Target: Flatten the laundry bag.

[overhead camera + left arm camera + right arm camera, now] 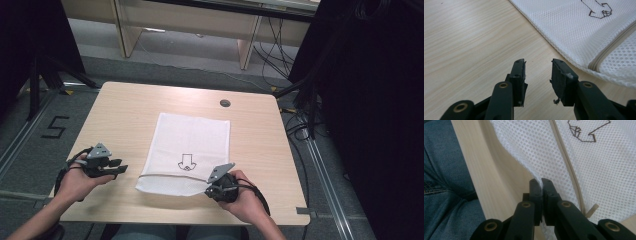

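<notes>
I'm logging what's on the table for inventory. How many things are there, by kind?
White mesh laundry bag: 1
Hand-held claws: 2, left claw and right claw
Total: 3

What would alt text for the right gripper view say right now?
The right claw is shut on the edge of a white mesh laundry bag, near its zipper and pull tab. A black line drawing marks the mesh; the wooden table and the person's jeans lie left.

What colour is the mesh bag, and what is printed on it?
White mesh bag with a black outline drawing; the left gripper view shows it best.
</notes>
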